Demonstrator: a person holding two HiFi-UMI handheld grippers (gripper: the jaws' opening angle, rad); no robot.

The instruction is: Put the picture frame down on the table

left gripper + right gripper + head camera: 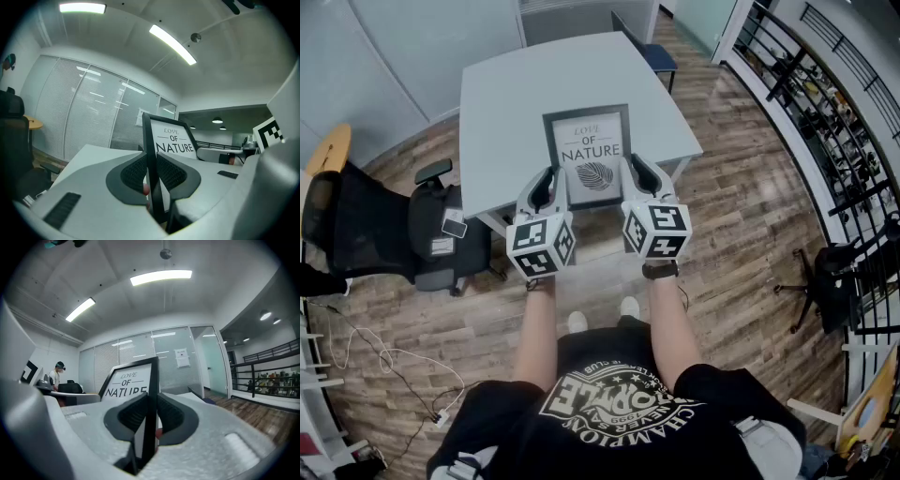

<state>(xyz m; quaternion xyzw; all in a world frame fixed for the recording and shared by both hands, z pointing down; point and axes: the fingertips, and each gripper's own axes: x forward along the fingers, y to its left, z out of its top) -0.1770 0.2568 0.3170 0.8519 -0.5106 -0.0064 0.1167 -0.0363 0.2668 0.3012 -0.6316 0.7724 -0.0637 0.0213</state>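
Observation:
A black picture frame [589,150] with a white print reading "LOVE OF NATURE" and a leaf is held over the near edge of the grey table [502,94]. My left gripper [549,190] is shut on the frame's left edge [151,154]. My right gripper [639,178] is shut on its right edge [151,399]. In both gripper views the thin black edge runs straight between the dark jaw pads. Whether the frame's back touches the tabletop cannot be told.
A black office chair [384,230] stands left of the table, another chair [649,49] at the far side. Railing [825,103] and a second black chair [830,281] are to the right. White cables [375,361] lie on the wooden floor.

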